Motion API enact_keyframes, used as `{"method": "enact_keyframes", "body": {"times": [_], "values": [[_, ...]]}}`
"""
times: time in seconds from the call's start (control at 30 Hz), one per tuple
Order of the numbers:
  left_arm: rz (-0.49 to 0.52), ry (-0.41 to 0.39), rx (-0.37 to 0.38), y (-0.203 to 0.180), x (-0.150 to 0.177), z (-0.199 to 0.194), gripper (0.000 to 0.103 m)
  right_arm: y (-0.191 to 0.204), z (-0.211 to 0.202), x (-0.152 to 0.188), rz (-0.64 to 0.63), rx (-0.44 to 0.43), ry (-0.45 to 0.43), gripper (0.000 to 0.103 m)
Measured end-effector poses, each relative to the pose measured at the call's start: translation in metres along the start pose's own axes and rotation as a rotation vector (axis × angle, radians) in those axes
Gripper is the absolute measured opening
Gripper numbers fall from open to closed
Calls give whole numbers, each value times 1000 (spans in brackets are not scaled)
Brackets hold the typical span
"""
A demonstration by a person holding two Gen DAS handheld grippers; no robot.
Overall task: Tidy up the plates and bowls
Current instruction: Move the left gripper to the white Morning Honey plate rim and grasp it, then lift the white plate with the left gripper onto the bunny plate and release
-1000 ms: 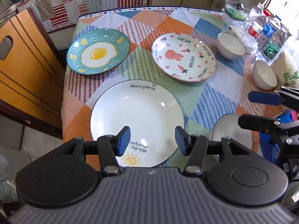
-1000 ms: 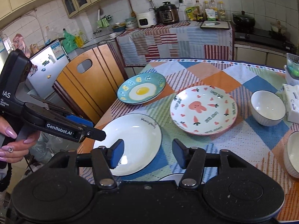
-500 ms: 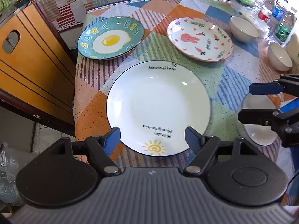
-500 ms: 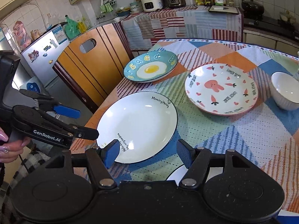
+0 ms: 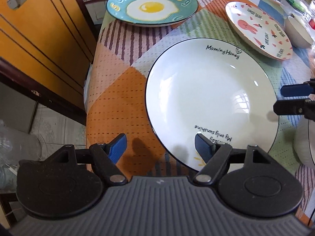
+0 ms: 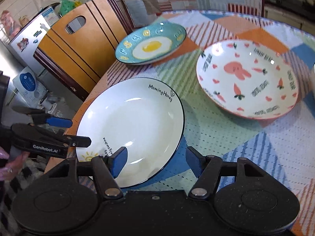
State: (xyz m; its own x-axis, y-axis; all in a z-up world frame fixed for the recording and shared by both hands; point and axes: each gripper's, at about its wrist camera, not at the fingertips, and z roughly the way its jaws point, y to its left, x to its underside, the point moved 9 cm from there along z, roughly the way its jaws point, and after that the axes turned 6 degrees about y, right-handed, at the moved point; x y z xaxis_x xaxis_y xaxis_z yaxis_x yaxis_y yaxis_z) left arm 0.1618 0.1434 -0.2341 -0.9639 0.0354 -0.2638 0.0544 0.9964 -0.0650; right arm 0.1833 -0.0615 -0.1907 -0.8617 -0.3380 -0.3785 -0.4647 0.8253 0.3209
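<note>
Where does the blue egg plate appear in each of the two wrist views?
Left wrist: the blue egg plate lies at top centre, partly over the table's left edge.
Right wrist: the same plate lies upper centre, left of the rabbit plate.
Shared landmark: the white plate, lettered "Morning Honey".

I see a white plate (image 5: 212,102) with a thin dark rim and a yellow sun, a teal plate (image 5: 151,4) with a fried egg, a white plate (image 6: 248,78) with pink rabbit and carrots, and a worktop (image 5: 118,98) in orange, green and blue patchwork.
</note>
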Motion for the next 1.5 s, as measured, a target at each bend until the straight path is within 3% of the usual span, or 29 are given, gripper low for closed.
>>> {"method": "enact_keyframes", "body": {"times": [0.03,0.07,0.1,0.17,0.27,0.33,0.47,0.67,0.83,1.03,1.5], "values": [[-7,-5,13,1,1,1,75,-2,5,-1,-6,4,20,53],[-30,-9,22,3,2,2,66,-5,10,-2,-5,12,39,48],[-67,-18,22,7,2,2,51,-7,13,-3,4,10,48,42],[-92,-37,36,10,1,3,46,-11,17,-5,29,2,61,36],[-122,-53,98,10,-1,4,27,-13,20,-6,22,8,74,30],[-123,-61,129,6,-1,5,20,-16,22,-5,13,22,89,16],[-116,-77,122,4,-2,6,21,-22,23,-7,50,-21,116,15],[-194,-65,153,7,-4,9,21,-26,36,-4,129,-106,152,18],[-214,7,146,4,-4,6,22,-21,34,-3,61,-113,199,20],[-157,-34,103,-9,-15,-19,23,-22,10,-4,78,-182,148,20],[8,-154,138,-79,-78,-74,23,-60,-81,-17,81,-121,-42,21]]}}
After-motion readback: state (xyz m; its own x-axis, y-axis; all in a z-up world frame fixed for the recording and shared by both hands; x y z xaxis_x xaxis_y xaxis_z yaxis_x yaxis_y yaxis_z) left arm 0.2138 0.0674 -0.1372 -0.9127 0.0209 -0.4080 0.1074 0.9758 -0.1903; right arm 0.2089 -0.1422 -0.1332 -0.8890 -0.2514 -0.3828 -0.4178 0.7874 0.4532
